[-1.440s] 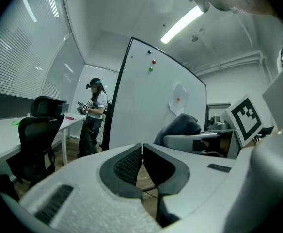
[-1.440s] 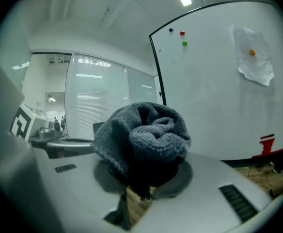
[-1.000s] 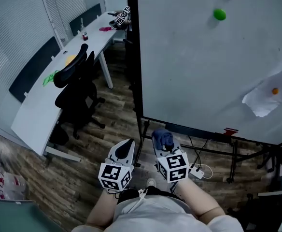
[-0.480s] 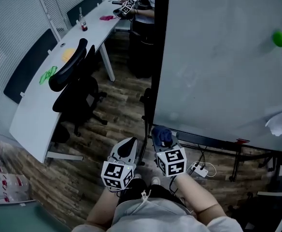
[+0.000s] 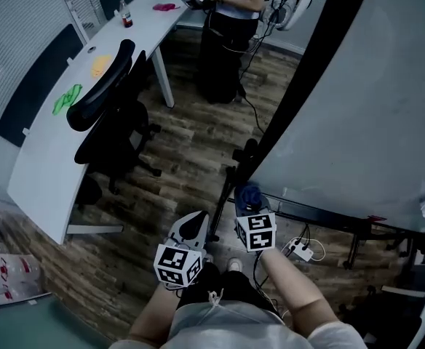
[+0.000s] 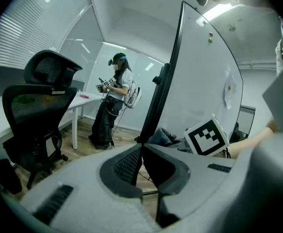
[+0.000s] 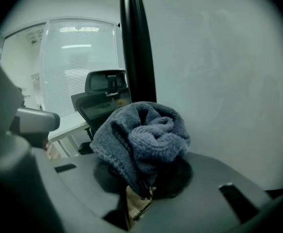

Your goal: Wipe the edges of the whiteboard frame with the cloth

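- The whiteboard frame point(image 5: 303, 71) is a straight, dark, smooth bar that slants across the head view. The pale, matte board face point(image 5: 372, 115) is on its right.
- The right hand-held gripper point(image 7: 140, 191) is clenched on the cloth point(image 7: 141, 137), just short of the frame's lower corner. The cloth is a blue-grey, ribbed knit bunched into a rounded lump, which bulges up past the jaw tips. It sits close in front of the frame's upright edge, but contact cannot be told.
- The left hand-held gripper point(image 6: 140, 154) is left of the frame and beside the right one. It is closed with nothing in it, its dark grooved pads meeting tip to tip (its shell is smooth, pale plastic).
- Left of the frame, a band of wood-plank floor point(image 5: 191, 147) lies open as far as a black mesh-backed office chair point(image 5: 110, 115).
- Beyond the chair, further left of the frame, is a long white bench point(image 5: 52, 158) with a curved edge.
- Past the frame's far end a person point(image 5: 227, 27) in dark trousers stands at the bench's end.
- Below the frame's bottom rail, thin black stand legs cross the floor, and a white power strip point(image 5: 300, 251) lies among cables there.
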### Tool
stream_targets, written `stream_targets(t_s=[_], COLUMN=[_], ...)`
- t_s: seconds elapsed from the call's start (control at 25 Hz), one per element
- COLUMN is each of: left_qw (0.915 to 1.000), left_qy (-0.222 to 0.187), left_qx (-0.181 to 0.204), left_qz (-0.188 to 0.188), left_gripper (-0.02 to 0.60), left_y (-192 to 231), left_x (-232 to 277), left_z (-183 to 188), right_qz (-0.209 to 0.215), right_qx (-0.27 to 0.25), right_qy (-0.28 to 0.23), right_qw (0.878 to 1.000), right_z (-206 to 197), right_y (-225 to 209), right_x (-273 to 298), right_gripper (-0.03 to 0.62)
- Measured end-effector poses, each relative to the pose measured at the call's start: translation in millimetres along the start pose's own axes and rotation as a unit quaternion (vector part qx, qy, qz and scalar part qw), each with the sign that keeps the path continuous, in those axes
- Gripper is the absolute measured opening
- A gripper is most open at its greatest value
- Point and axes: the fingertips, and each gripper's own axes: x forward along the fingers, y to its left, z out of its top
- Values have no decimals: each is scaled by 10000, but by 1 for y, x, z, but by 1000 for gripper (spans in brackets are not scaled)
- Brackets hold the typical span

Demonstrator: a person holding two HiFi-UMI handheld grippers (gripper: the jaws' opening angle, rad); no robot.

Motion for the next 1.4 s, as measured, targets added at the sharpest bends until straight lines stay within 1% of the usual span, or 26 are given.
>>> stream_targets(t_s=[0.08,0.24,0.56,0.76,0.92,1.08,1.2,1.4], left_qw=[10000,10000,10000,9999,9998,9993,9987,9968], left_qy=[47,27,20,-66,-131,-196,-291,-478], left_qx=[-2,-59,31,111,148,320,420,613], left_qz=[14,67,83,45,10,-52,-72,-190], left_gripper=[25,24,23,23,23,25,25,24], left_y=[3,8,5,1,-2,-12,-16,-26], left_x=[0,-2,-6,-10,-14,-17,-19,-21], left_z=[-4,-4,1,10,16,25,37,59], right_qz=[7,-20,116,147,109,14,-155,-173], right_qx=[-35,-267,-165,-284,-548,-563,-733,-712], right_qy=[47,9,136,-26,-236,-459,-637,-875], right_qw=[10000,9996,9997,9995,9982,9974,9952,9935], right_z=[-2,-7,6,33,58,82,104,138], right_y=[-1,-4,1,6,10,10,9,15], right_x=[8,14,6,-8,-21,-41,-53,-76], right_gripper=[72,72,72,72,72,72,72,72])
